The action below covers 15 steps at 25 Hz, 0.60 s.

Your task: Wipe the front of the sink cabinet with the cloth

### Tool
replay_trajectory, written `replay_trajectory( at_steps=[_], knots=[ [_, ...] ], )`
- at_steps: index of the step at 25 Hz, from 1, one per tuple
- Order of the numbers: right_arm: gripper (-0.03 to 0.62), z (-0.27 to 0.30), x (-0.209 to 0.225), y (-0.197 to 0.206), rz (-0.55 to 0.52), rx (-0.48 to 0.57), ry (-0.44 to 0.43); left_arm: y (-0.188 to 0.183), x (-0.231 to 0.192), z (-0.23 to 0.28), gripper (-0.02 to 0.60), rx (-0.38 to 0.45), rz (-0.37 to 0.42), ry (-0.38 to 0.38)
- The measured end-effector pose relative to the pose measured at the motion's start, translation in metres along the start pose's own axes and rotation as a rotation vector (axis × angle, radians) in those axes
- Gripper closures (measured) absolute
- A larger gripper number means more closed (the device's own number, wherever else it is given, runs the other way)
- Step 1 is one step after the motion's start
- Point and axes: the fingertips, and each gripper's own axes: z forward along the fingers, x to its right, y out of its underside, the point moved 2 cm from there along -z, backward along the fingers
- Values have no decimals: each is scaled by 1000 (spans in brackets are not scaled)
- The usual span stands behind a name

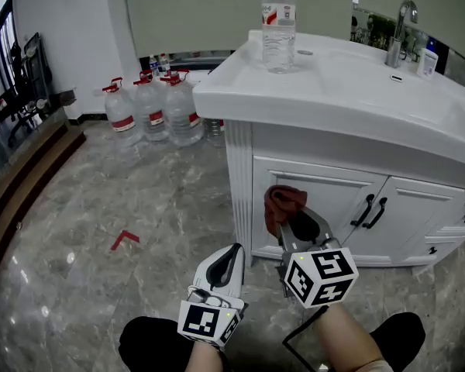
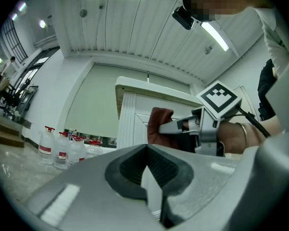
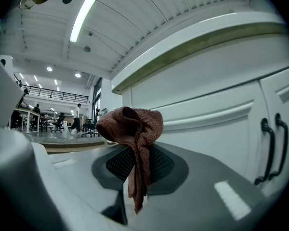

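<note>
Straight ahead of the right tongs (image 1: 293, 222), which pinch the cloth (image 1: 284, 202) bunched at their tips, stands the left cabinet door (image 1: 329, 200), very near; the left tongs (image 1: 232, 253), pressed together and empty, sit farther back.

Left hand-held gripper (image 1: 232, 251) jaws together; right hand-held gripper (image 1: 293, 222) clamped on cloth (image 1: 284, 200).

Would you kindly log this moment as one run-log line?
right hand-held gripper: shut on cloth, near cabinet door | left hand-held gripper: shut, empty
</note>
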Motion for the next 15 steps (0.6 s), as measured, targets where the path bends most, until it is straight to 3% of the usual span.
replay_trajectory(
  at_steps=[7,15],
  knots=[
    [505,48,-25,-15,-56,14,-27,5,-17,-16,581,-28,30,-21],
    [503,56,-7,-22,-108,21,60,5,-18,-26,581,-19,-12,-23]
  ],
)
